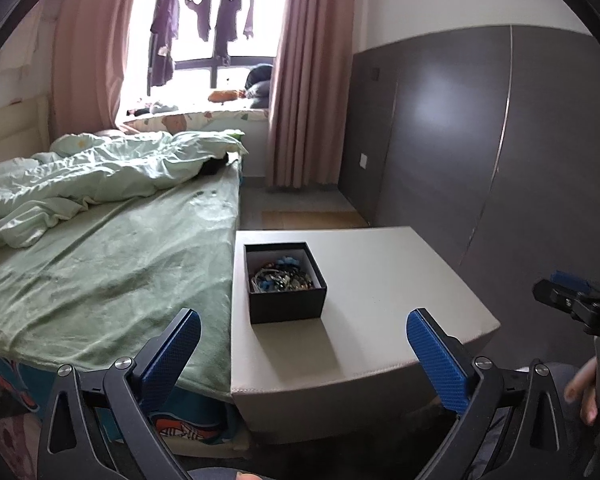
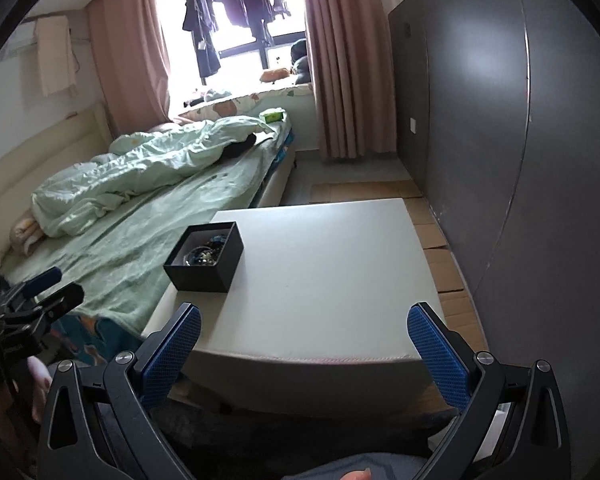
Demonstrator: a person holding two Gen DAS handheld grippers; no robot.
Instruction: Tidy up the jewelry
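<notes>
A small black box (image 1: pixel 286 282) stands open on the left part of a low white table (image 1: pixel 380 280), with a tangle of jewelry (image 1: pixel 282 276) inside it. The same black box (image 2: pixel 204 258) with its jewelry (image 2: pixel 206 254) shows in the right wrist view near the white table's (image 2: pixel 320 272) left edge. My left gripper (image 1: pixel 303 334) is open and holds nothing, hanging short of the table's near edge. My right gripper (image 2: pixel 304 330) is open too, empty, over the table's front edge. Each gripper shows at the edge of the other's view.
A bed (image 1: pixel 100 248) with a green sheet and a crumpled duvet (image 1: pixel 92 176) lies against the table's left side. A dark grey wardrobe wall (image 1: pixel 480 152) runs along the right. Flattened cardboard (image 2: pixel 440 256) covers the floor beside the table. Pink curtains (image 1: pixel 304 80) frame a window.
</notes>
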